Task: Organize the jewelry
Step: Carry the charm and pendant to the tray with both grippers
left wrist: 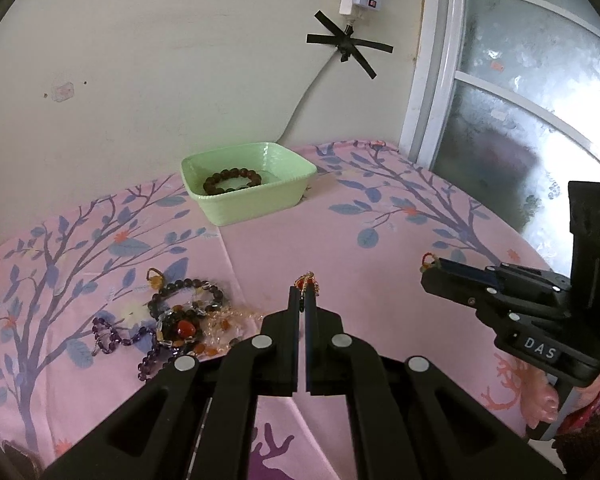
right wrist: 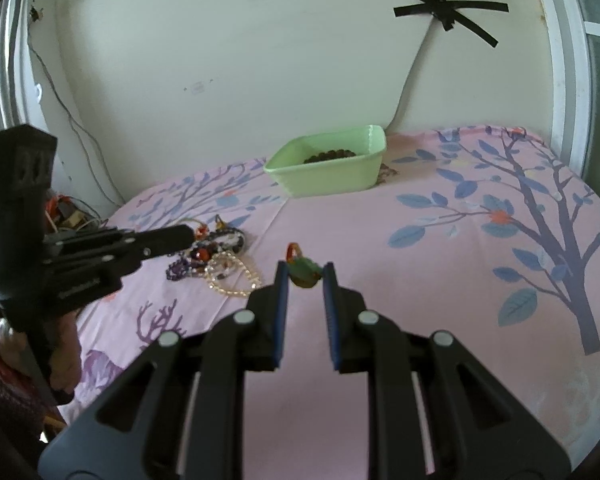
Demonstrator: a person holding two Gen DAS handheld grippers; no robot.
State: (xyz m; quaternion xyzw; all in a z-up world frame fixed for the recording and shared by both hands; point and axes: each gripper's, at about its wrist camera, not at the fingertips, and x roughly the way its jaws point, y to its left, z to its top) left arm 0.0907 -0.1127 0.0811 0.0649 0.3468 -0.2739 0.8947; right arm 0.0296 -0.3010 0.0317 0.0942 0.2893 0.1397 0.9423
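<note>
The left gripper (left wrist: 303, 294) has its fingers pressed together on a thin red-and-gold piece (left wrist: 309, 280) at their tips; the right gripper (right wrist: 305, 274) pinches a green and orange bead piece (right wrist: 305, 272) between fingers set slightly apart. Both are on the near side of the green tray (left wrist: 249, 200), which already holds a dark bead bracelet (left wrist: 233, 181). The risk is the thin strand slipping from the left tips on the way to the tray, or catching on the tangled bracelet pile (left wrist: 176, 320) lying near and left of the tray. If the right grip is shallow, its beads could drop short. The surface wears a pink tree-print cloth (right wrist: 440, 264); behind the tray stands a pale wall (left wrist: 160, 80) with black tape crosses (left wrist: 350, 46)
</note>
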